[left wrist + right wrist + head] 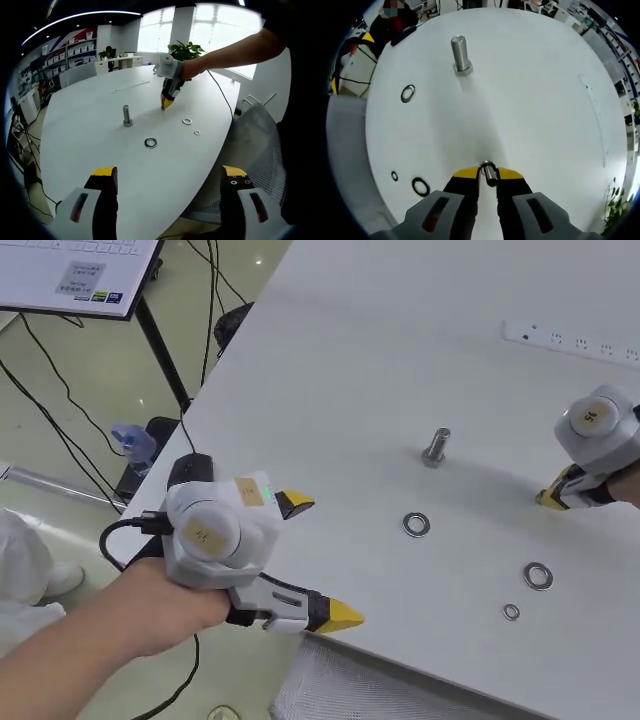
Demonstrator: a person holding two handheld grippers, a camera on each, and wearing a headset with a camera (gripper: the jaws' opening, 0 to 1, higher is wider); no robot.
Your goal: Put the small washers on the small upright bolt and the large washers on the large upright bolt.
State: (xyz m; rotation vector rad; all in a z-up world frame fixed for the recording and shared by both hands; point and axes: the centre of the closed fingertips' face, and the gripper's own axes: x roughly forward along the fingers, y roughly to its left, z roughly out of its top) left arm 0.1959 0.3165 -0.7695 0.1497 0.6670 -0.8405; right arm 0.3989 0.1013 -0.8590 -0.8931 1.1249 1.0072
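Head view. Looks down on the white table (330,360). Shows the left gripper (318,560) low on the left, by the table's edge, jaws spread wide with nothing in them. Shows the right gripper (553,499) at the right side, yellow tip down at the table; cannot tell from here how its jaws stand. Has the large bolt (436,447) standing up, farther back on the table. Has the first large washer (416,525) lying flat near that bolt, and the second large washer (538,576) close to the small washer (511,612), both flat and nearer the front.

Left gripper view. Shows the two jaws wide apart at the bottom, empty. Looks across the table at the large bolt (127,116), all three washers lying flat, and the right gripper (164,104) pointing down past them.

Right gripper view. Shows the jaws drawn in close, squeezing the small bolt (489,171), which stands on the table. Has the large bolt (461,52) upright, well apart from it. Leaves every washer flat on the table, none on a bolt.
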